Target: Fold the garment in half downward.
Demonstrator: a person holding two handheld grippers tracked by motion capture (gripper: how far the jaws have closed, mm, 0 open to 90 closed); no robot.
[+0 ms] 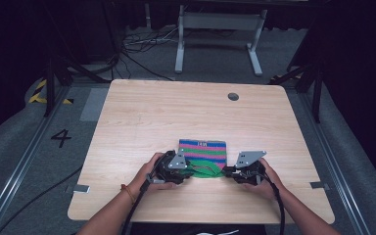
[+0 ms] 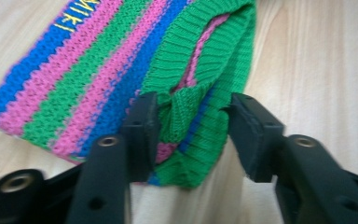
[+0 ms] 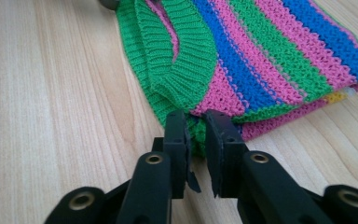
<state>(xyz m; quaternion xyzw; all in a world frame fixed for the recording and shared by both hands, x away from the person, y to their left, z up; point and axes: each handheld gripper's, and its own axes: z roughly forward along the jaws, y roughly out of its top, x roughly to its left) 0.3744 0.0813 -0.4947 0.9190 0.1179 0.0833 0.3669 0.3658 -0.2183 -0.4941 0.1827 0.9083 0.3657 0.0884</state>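
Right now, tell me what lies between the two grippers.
The green ribbed edge of the striped knit spans from the left gripper to the right gripper in the high view; no bare table shows between them.

Yellow lettering (image 2: 77,13) on the knit (top edge cuts it) stays unreadable.

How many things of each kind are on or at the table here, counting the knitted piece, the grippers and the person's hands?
Striped knitted garment: 1
Grippers, left gripper and right gripper: 2
Hands, left hand and right hand: 2
Table: 1
Total: 6
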